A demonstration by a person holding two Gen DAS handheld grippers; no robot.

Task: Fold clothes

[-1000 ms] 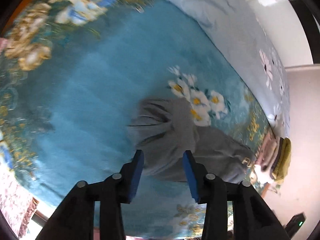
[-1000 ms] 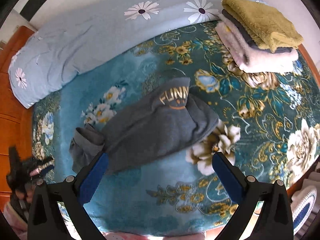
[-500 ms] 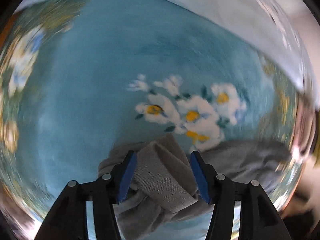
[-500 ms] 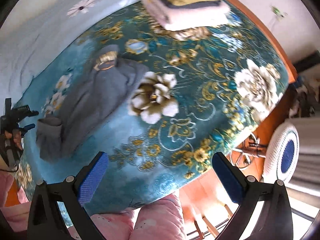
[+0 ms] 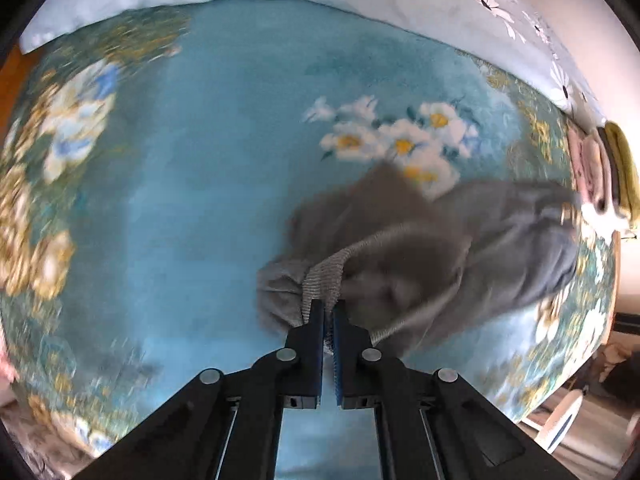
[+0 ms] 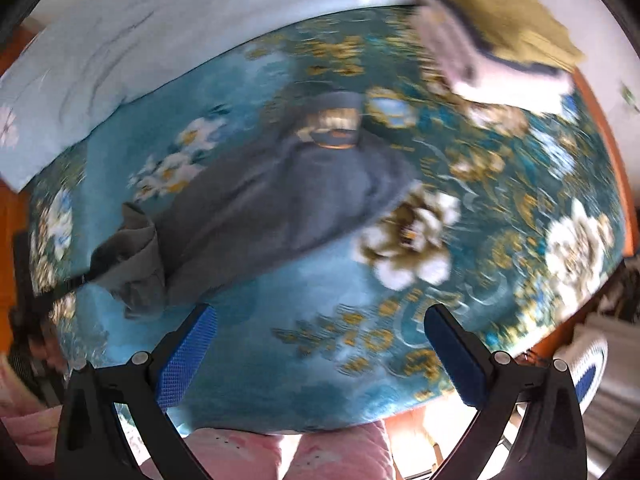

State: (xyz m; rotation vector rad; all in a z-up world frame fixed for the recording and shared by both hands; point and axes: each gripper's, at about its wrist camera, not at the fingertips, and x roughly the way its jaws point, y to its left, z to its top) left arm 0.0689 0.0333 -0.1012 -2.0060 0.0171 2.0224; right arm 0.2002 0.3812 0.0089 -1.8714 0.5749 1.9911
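Observation:
A grey sweatshirt (image 5: 472, 240) with gold lettering lies crumpled on the teal floral bedspread (image 5: 224, 168). My left gripper (image 5: 328, 320) is shut on its ribbed hem (image 5: 324, 280) and lifts that edge off the bed. In the right wrist view the sweatshirt (image 6: 288, 200) stretches from centre to lower left, with the gold print (image 6: 332, 124) at its far end. My right gripper (image 6: 320, 348) is open and empty, hovering above the bed's near edge, apart from the garment.
A stack of folded clothes (image 6: 500, 40), olive on top of pink, sits at the bed's far right corner. A pale blue daisy-print quilt (image 6: 132, 40) runs along the far side. Pink fabric (image 6: 288, 452) shows below the near edge.
My left gripper closed on the sweatshirt's ribbed hem and raised it. My right gripper swung back from the bed's right side toward the sweatshirt, still open.

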